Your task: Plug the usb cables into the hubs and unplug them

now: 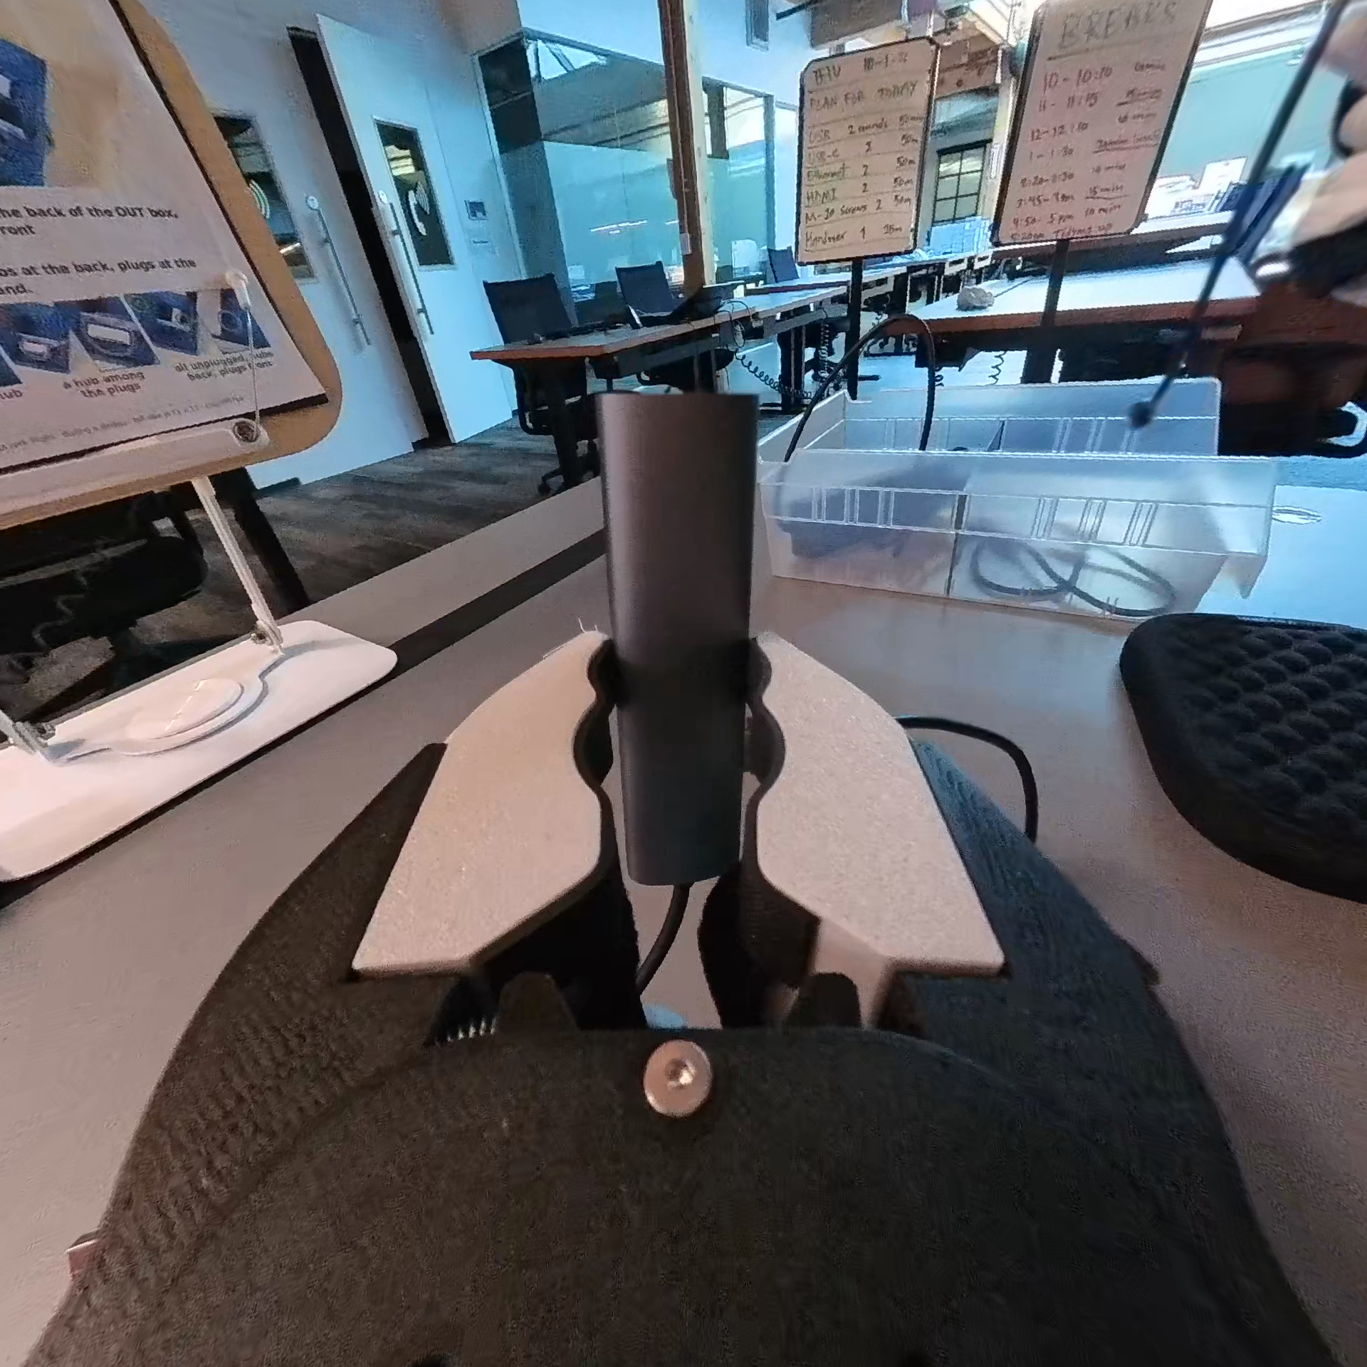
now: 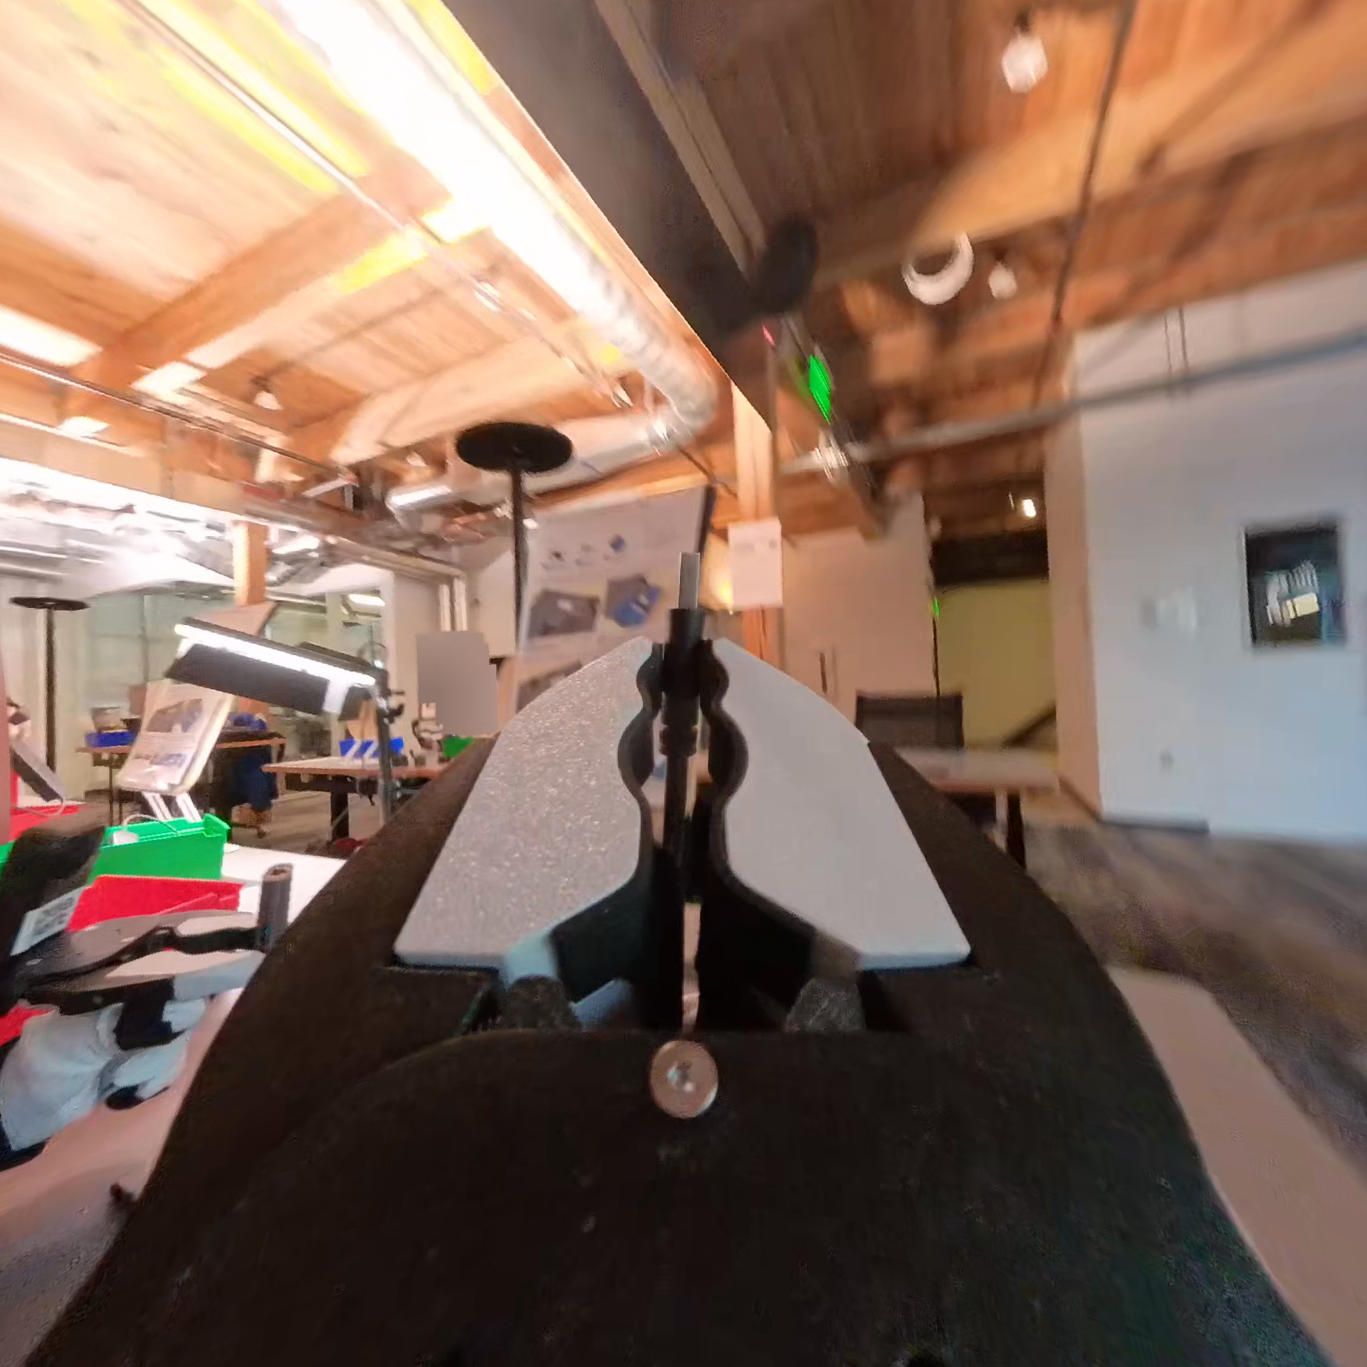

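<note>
My left gripper (image 1: 677, 655) is shut on a dark grey USB hub (image 1: 677, 547), which sticks out forward past the fingertips above the grey table (image 1: 962, 666). The hub's own thin black lead runs back under the jaws. My right gripper (image 2: 684, 655) is shut on a black USB cable plug (image 2: 688, 592), whose silver tip points up and forward. That view is tilted toward the ceiling and blurred. The right gripper also shows in the left wrist view (image 1: 1324, 192) at the upper right, with its black cable (image 1: 1213, 281) hanging down. The left gripper shows low left in the right wrist view (image 2: 170, 950).
A clear plastic bin (image 1: 998, 518) with black cables inside stands on the table ahead right. A black mesh pad (image 1: 1257, 740) lies at the right. A white document stand (image 1: 148, 703) with a printed sheet is at the left. Red and green bins (image 2: 163, 858) lie beyond the left gripper. The grippers' ends are close to 40 cm from one another.
</note>
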`<state>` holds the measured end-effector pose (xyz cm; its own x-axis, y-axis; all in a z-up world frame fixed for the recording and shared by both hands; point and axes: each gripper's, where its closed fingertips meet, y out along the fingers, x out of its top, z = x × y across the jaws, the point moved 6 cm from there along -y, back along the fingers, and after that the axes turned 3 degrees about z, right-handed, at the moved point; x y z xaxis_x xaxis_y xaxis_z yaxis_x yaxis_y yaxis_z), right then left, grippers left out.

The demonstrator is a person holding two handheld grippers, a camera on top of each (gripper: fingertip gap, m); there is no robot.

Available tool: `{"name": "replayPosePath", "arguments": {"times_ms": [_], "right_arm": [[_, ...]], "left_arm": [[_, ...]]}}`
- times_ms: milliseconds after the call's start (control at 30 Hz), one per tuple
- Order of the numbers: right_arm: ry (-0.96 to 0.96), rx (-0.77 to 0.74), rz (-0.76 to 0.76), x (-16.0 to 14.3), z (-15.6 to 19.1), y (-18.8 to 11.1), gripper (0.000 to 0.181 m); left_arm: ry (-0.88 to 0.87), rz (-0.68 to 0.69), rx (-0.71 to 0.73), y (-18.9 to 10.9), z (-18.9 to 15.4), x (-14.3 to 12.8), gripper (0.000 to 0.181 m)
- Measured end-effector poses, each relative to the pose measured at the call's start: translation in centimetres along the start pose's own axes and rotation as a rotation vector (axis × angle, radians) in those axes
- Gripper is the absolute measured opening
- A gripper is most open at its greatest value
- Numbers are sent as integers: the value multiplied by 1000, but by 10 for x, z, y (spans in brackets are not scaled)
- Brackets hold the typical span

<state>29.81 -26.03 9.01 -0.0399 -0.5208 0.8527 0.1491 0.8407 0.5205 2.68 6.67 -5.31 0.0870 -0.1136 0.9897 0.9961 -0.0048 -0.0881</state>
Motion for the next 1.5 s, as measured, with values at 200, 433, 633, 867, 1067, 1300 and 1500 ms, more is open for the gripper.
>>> {"name": "replayPosePath", "arguments": {"times_ms": [200, 433, 633, 867, 1067, 1300, 1500], "right_arm": [[154, -109, 198, -41, -28, 8, 9], [7, -238, 753, -91, -40, 4, 14], [30, -312, 1183, -143, -54, -16, 24], [-118, -593, 1391, -153, -82, -40, 28], [-264, -663, 1112, -112, -82, -22, 67], [-389, -372, 477, -47, -7, 28, 73], [-100, 272, 421, -86, 139, 76, 52]], "left_arm": [[31, 18, -8, 2, -3, -1, 33], [32, 15, -7, 1, -2, -1, 33], [33, 18, -11, 2, -2, -1, 33], [24, 16, -15, 2, -2, -1, 33], [-4, 9, -17, 1, 1, -2, 33], [-57, -25, -20, -1, 4, 0, 33], [-171, -108, -23, -5, 11, 5, 33]]}}
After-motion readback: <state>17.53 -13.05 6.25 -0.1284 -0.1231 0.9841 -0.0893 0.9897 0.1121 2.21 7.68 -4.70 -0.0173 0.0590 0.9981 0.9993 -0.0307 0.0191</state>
